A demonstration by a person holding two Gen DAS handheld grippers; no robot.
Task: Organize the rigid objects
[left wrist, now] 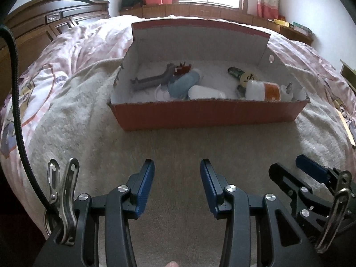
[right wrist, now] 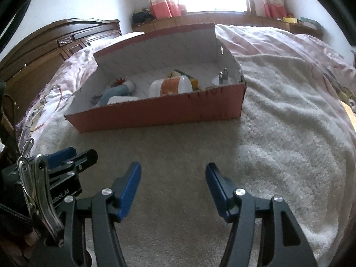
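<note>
Bare cream blanket (left wrist: 178, 142) lay open between both grippers and the red cardboard box (left wrist: 207, 113), whose low near wall faced them and whose long axis ran left to right. Inside, a blue bottle (left wrist: 183, 82) lay slanted and an orange-labelled jar (left wrist: 264, 90) lay on its side. The left gripper (left wrist: 177, 187) and right gripper (right wrist: 173, 189) angled downward over the blanket, jaws parted, holding nothing.

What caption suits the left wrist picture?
Both open grippers, left and right, hover empty over a blanket before a filled red box.
</note>
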